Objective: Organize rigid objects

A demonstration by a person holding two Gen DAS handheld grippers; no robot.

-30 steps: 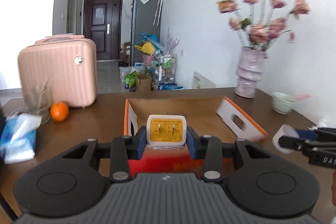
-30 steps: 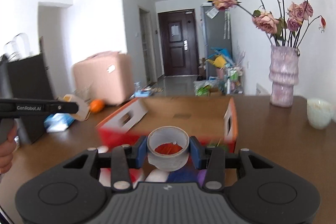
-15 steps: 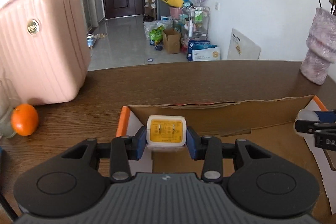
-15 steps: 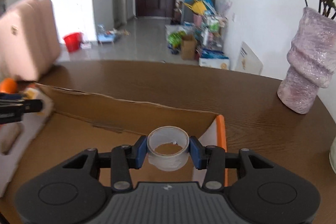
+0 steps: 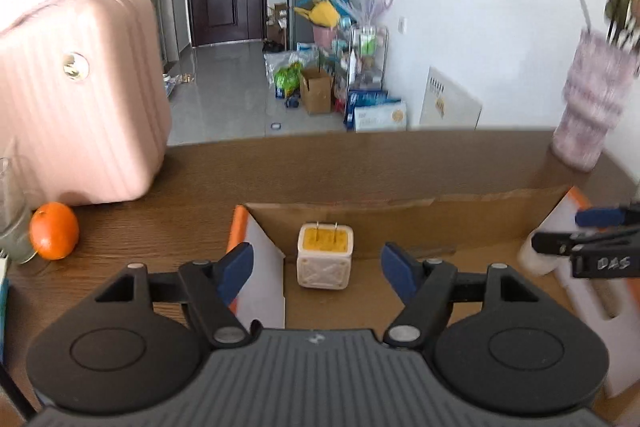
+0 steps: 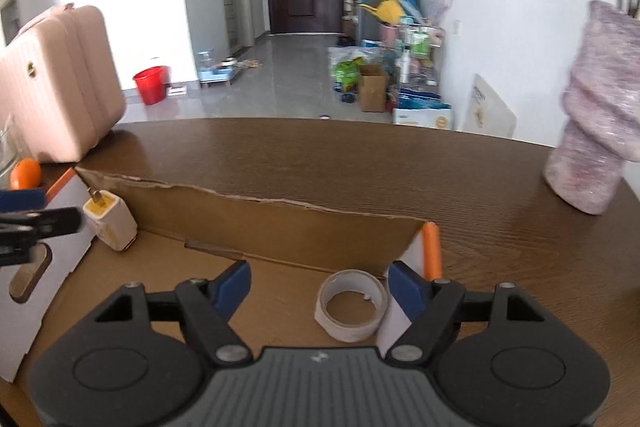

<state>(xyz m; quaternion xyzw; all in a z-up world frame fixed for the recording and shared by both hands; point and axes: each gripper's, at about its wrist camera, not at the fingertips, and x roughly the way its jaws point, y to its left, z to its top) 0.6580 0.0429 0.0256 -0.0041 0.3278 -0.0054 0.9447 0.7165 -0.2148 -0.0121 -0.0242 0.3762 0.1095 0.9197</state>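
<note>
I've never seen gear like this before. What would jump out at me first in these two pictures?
Probably the black two-finger left gripper, open with blue pads, filling the bottom of its view, and just beyond it a white plug adapter standing in a cardboard box. In the other view the right gripper is open beside a tape roll lying flat in the box's right corner. A pink suitcase stands on the wooden table, left of the box.

One cardboard box (image 5: 400, 215) sits on the one table (image 6: 320, 155), and it holds two things: one charger plug (image 5: 325, 261) and one tape roll (image 6: 351, 305). Around it on the table are one orange (image 5: 54, 231), one pink suitcase (image 5: 76, 99) and one vase (image 6: 596, 131). Two grippers are in view, left gripper (image 5: 316, 265) and right gripper (image 6: 319, 285).
</note>
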